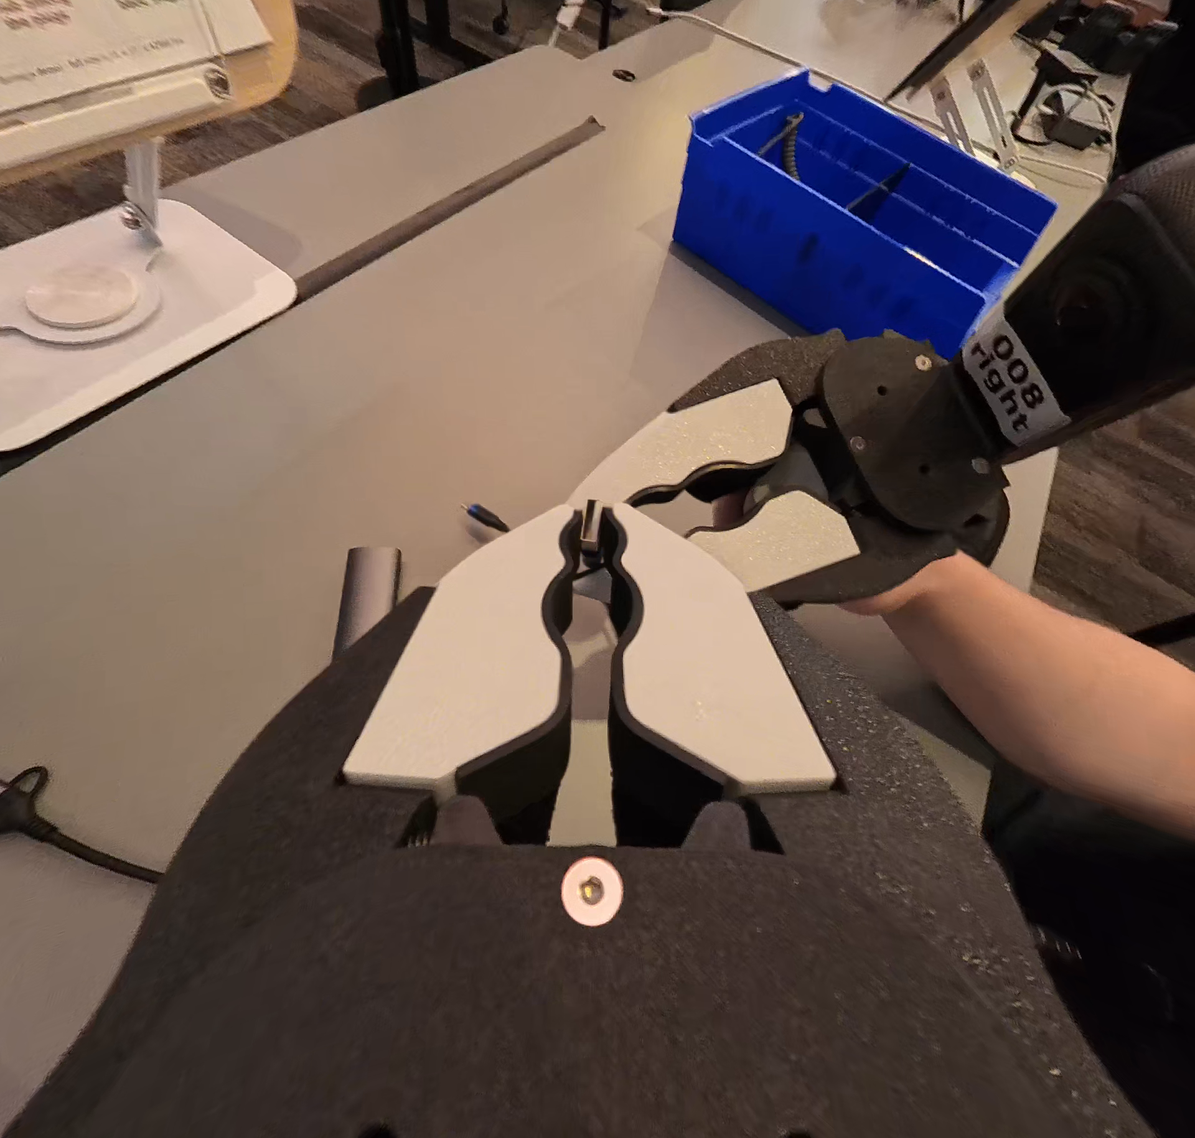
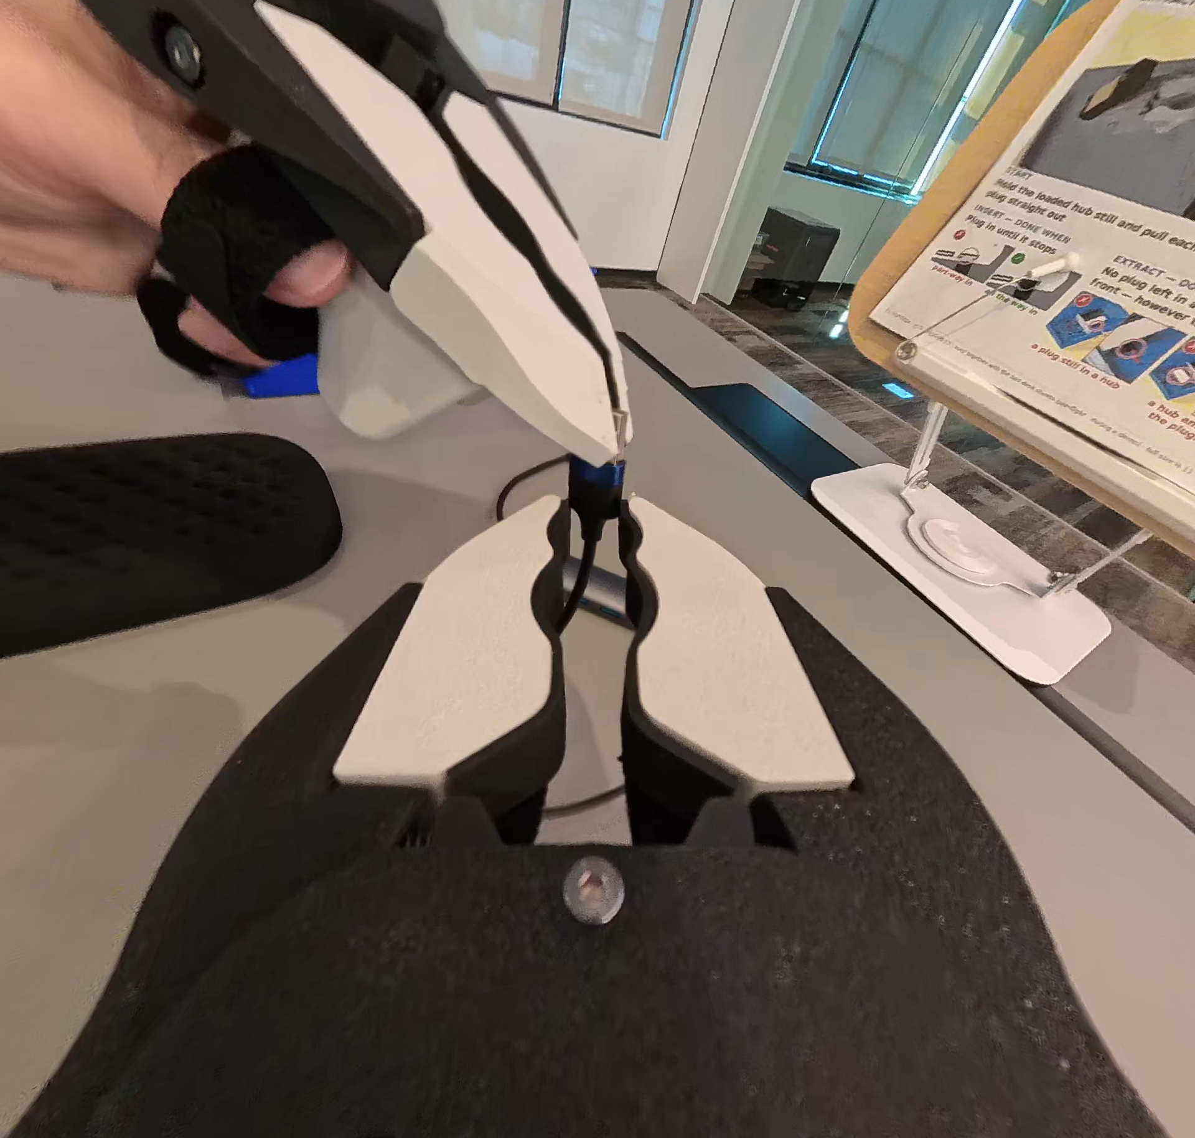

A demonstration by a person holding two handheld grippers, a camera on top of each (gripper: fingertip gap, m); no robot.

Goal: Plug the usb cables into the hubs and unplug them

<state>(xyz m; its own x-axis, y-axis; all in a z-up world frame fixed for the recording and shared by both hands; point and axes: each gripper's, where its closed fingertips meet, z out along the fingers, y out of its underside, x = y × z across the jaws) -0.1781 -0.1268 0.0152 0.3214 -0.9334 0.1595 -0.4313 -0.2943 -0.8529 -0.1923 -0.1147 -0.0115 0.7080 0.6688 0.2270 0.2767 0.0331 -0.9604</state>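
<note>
Our left gripper [image 1: 590, 528] pinches the black, blue-ringed USB plug [image 2: 595, 483]'s metal tip; our right gripper [image 2: 593, 512], just below, clamps its body.

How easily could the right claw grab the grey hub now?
Probably not straight away. The right gripper straddles the USB plug that the left gripper pinches, and that plug and its cable hang between it and the grey hub below.

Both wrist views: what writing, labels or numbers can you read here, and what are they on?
I will not copy writing out; it stands here:
White band on the right gripper: short black print, legible.
Instruction sheet: headings and captions legible, bottom fine print too small.
</note>
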